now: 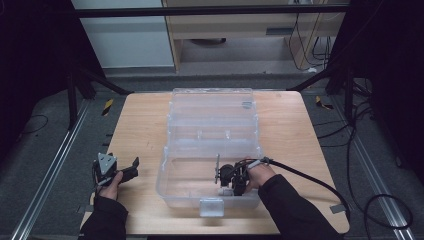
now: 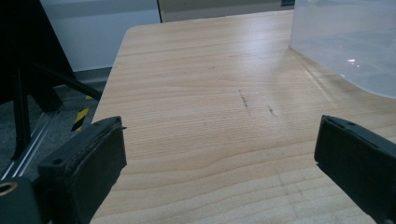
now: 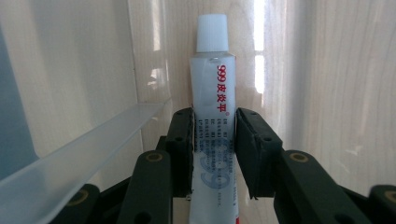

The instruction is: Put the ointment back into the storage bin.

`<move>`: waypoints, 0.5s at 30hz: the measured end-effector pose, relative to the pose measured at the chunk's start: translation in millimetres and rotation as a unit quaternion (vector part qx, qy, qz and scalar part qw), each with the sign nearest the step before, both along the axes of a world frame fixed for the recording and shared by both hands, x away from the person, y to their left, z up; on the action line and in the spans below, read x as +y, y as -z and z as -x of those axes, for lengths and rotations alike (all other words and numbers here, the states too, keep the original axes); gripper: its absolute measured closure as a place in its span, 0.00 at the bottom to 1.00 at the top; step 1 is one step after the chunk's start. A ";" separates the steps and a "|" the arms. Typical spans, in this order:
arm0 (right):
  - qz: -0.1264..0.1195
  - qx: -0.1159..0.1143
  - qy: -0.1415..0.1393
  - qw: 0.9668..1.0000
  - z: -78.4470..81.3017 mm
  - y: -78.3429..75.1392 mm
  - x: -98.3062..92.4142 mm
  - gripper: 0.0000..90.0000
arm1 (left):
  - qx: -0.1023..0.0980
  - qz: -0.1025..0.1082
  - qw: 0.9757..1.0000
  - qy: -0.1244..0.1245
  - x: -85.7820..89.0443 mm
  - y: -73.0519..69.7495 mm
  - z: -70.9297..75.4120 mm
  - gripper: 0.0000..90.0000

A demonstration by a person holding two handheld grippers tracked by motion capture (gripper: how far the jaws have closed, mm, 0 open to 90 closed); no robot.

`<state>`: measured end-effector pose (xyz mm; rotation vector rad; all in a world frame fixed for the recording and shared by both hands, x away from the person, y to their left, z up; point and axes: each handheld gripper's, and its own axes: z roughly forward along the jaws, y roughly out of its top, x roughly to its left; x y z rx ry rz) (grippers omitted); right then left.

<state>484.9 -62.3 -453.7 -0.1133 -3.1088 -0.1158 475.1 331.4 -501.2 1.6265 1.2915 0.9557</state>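
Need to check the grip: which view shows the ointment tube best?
Right gripper view: the white ointment tube stands between the right gripper jaws, cap and red print clear. High view gives a small white patch inside the clear plastic box.

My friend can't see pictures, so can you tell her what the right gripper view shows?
A white ointment tube with a white cap and red Chinese writing is squeezed between the two black pads of the right tongs. Behind it are the shiny walls of a clear plastic box, with the wooden table showing through.

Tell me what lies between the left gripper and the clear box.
Bare wooden table separates the open left gripper from the clear box, per the left gripper view.
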 end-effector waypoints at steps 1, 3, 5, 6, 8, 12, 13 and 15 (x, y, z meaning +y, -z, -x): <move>-0.006 0.000 -0.001 1.000 -0.1 0.0 -0.5 0.74 | 0.000 0.000 1.000 0.000 0.0 0.0 0.0 0.02; -0.010 -0.001 0.003 1.000 0.2 -1.4 -1.3 0.72 | 0.000 0.000 1.000 0.000 0.0 0.0 0.0 0.02; -0.016 -0.003 0.003 1.000 0.0 -4.3 -2.2 0.71 | 0.000 0.000 1.000 0.000 0.0 0.0 0.0 0.02; -0.019 -0.005 0.007 1.000 0.3 -6.7 -2.7 0.71 | 0.000 0.001 1.000 0.000 0.1 0.0 0.0 0.02; -0.030 -0.005 0.011 0.999 0.3 -11.9 -5.2 0.68 | 0.000 0.001 1.000 0.000 0.1 0.0 0.0 0.02; -0.061 -0.012 0.029 0.998 -0.8 -25.0 -12.6 0.64 | 0.000 0.000 1.000 0.000 0.1 0.0 0.0 0.02; -0.070 -0.017 0.033 0.997 0.1 -28.9 -14.6 0.64 | 0.000 0.000 1.000 0.000 0.1 0.0 0.0 0.02; -0.091 -0.021 0.040 0.995 1.3 -37.5 -18.8 0.62 | 0.000 0.000 1.000 0.000 0.0 0.0 0.0 0.02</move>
